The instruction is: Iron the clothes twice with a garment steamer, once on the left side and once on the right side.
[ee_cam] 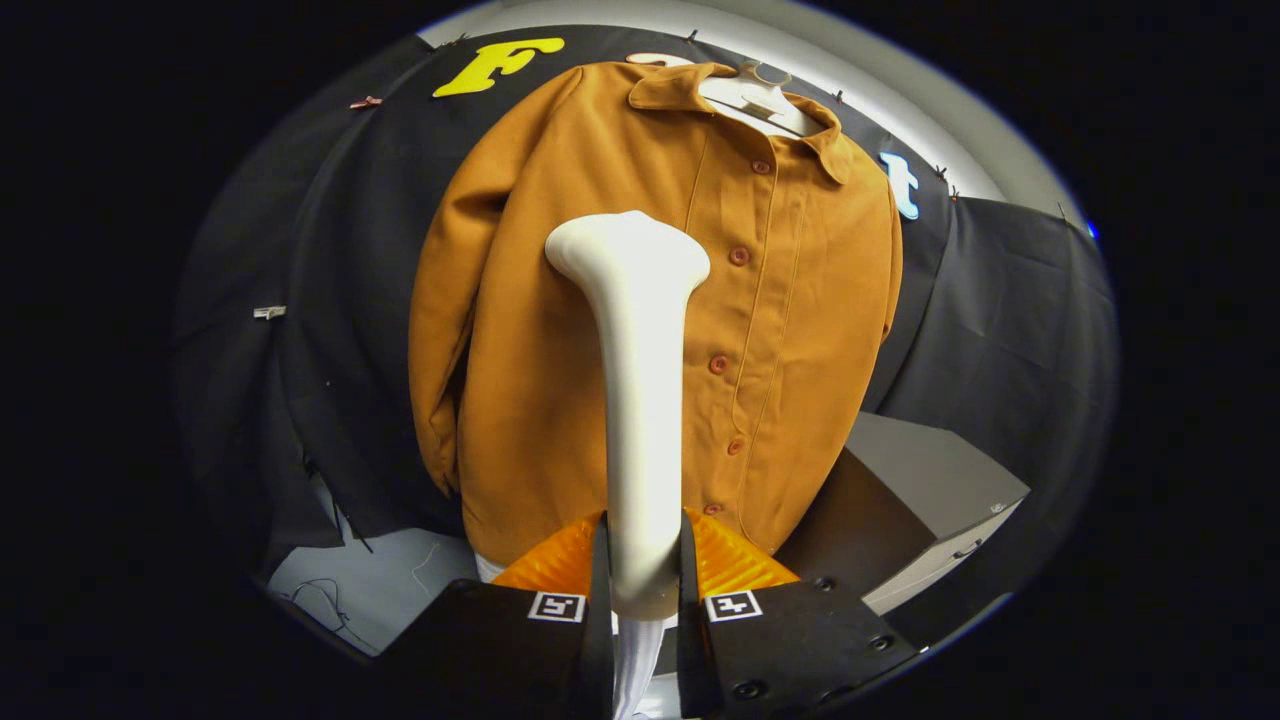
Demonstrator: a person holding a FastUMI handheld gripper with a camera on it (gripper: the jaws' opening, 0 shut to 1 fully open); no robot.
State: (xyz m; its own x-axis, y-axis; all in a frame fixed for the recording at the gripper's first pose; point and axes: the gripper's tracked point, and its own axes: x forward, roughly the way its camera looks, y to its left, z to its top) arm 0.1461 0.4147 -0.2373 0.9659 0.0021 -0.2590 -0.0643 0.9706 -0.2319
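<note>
Black cloth [300, 330] drapes the booth wall, where a brown button-front jacket [560, 330] hangs on a pale hanger [762, 95]. Seen from the tool's own camera, the tool [642, 590] is pinching the handle of a white garment steamer [640, 400], both fingers pressed against its sides. The steamer rises upright between the fingers, its broad head in front of the jacket's chest, just beside the row of buttons [739, 256]. A grey box [930, 480] stands past the jacket's lower hem.
</note>
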